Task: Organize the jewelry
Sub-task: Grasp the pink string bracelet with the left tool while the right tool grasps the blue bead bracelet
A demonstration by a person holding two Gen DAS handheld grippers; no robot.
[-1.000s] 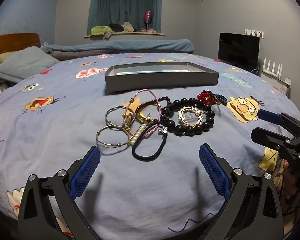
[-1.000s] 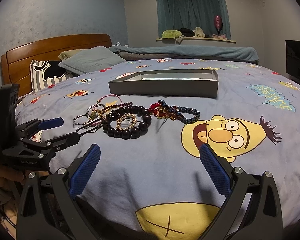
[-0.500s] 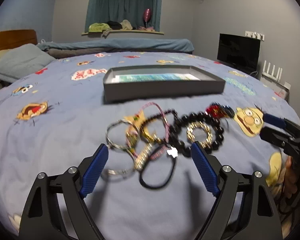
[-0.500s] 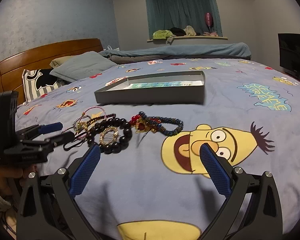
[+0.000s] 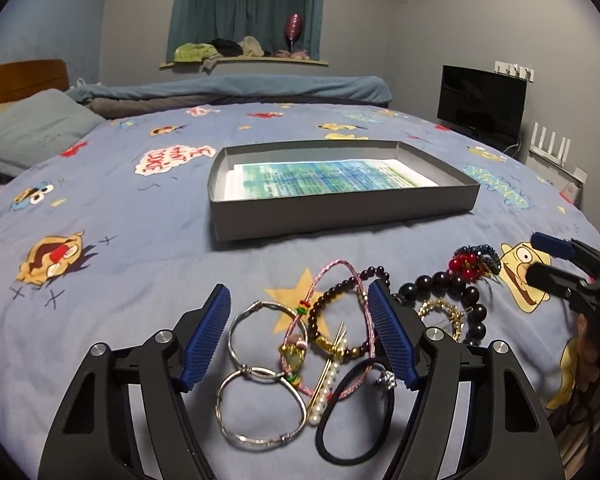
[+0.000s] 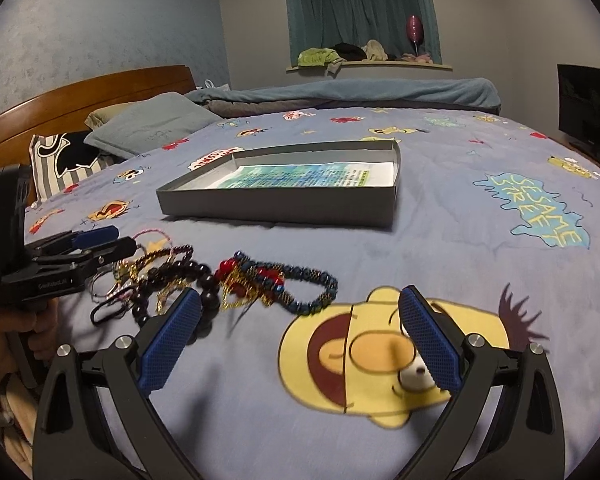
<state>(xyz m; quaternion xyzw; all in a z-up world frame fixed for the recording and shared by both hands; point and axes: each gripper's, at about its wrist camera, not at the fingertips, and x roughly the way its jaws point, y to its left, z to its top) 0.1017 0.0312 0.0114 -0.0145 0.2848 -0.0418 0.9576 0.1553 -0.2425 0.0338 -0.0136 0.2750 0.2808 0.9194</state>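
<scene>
A pile of jewelry lies on the blue cartoon bedspread in front of an open grey box (image 5: 340,216) lined with printed paper. My left gripper (image 5: 298,288) hovers over the pile with its jaws closing. Two silver bangles (image 5: 260,412), a pink cord (image 5: 340,268) and a dark bead bracelet (image 5: 332,300) lie between its fingers, untouched by the pads. A black hair tie (image 5: 356,440) lies nearest. My right gripper (image 6: 300,294) is wide with its jaws closing. A blue bead bracelet (image 6: 316,280) and red beads (image 6: 228,266) lie just ahead of it, and nothing is pressed.
The grey box (image 6: 276,208) sits mid-bed beyond the pile. Pillows (image 6: 148,124) and a wooden headboard (image 6: 80,96) are at the left. A folded blanket (image 5: 240,88) lies at the far side, and a TV (image 5: 482,100) stands at the right.
Both grippers have moved forward toward the jewelry. The left jaws have narrowed and now straddle the bangles and cords. The right jaws have narrowed slightly.
</scene>
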